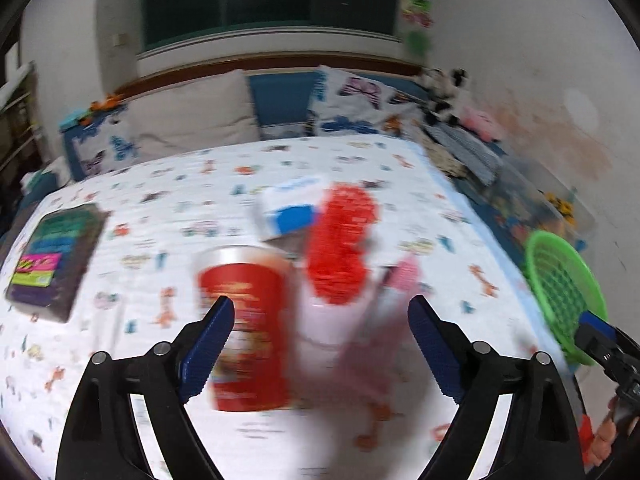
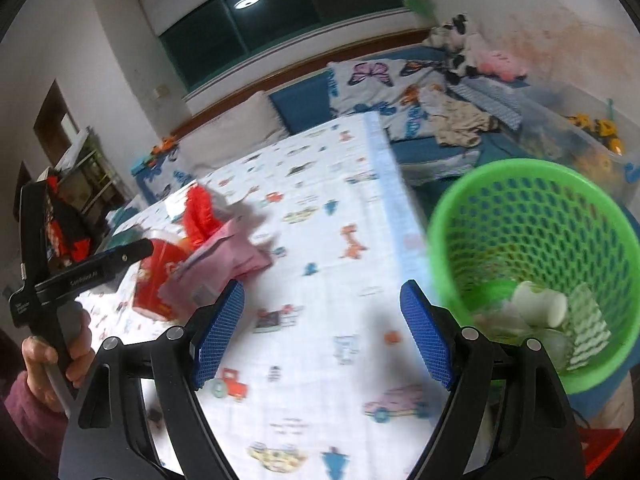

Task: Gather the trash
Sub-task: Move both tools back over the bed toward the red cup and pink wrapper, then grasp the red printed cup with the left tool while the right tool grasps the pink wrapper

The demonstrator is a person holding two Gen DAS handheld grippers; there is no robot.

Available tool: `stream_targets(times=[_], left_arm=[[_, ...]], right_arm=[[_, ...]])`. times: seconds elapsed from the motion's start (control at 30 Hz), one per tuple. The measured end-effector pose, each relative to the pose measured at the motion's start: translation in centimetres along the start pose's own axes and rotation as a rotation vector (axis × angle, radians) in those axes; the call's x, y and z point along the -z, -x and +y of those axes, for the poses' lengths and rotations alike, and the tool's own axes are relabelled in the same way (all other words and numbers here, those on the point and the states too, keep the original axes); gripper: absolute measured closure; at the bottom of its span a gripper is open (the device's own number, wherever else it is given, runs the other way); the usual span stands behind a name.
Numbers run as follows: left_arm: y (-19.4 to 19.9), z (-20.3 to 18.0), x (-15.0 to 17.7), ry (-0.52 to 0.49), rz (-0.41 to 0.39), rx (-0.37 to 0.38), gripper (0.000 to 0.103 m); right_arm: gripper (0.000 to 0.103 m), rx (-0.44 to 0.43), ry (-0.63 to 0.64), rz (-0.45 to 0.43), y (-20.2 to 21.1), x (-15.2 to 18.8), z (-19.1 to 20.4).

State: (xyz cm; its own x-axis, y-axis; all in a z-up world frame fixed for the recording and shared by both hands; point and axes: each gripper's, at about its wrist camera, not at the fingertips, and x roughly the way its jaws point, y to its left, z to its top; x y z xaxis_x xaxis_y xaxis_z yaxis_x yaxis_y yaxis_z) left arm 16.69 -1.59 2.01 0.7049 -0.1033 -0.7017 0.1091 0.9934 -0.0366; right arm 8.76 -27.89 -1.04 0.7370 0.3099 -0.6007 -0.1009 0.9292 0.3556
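Observation:
My left gripper (image 1: 320,320) is open, its blue pads wide apart just above a blurred pile of trash on the patterned tablecloth: a red paper cup (image 1: 244,320) lying by the left pad, a red mesh wrapper (image 1: 344,240), a pink packet (image 1: 400,280) and a white-and-blue box (image 1: 288,208). My right gripper (image 2: 320,320) is open and empty over the cloth, left of a green mesh basket (image 2: 480,216) that holds a white cup (image 2: 540,304) and other scraps. The pile shows in the right wrist view too, with the cup (image 2: 160,276) and pink packet (image 2: 228,256).
A dark booklet (image 1: 56,256) lies on the table's left side. The basket (image 1: 560,280) stands off the table's right edge. Behind the table (image 2: 384,152) is a blue sofa with butterfly pillows (image 1: 360,104), clothes and a toy bin (image 2: 580,136).

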Motion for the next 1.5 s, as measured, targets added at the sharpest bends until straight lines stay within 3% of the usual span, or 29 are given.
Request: stream_targets(times=[0.27,0.7,1.2,1.4,1.5], left_arm=[[-1.9,4.9,0.1,0.116,0.064,-0.039,0.011],[-4.8,7.3,0.3,0.171,0.142,0.029,0.011],[-6.7,7.2,-0.1,0.130,0.169,0.059,0.011],[-7.5,7.4,0.0,0.130,0.186,0.076,0.016],[-7.9,7.6,0.1,0.144,0.198,0.105,0.021]], right_arm=[[0.023,-0.101,-0.014,0.084,-3.6,-0.7,3.8],[0.023,-0.208,-0.167,0.211,-9.6,-2.3,6.9],[0.024,-0.190,-0.348,0.298,-14.3,-2.6,6.2],[0.033,-0.191,-0.362,0.315,-15.1,-2.3,6.0],[0.045,-0.194,-0.347,0.326,-15.3,-2.1,6.2]])
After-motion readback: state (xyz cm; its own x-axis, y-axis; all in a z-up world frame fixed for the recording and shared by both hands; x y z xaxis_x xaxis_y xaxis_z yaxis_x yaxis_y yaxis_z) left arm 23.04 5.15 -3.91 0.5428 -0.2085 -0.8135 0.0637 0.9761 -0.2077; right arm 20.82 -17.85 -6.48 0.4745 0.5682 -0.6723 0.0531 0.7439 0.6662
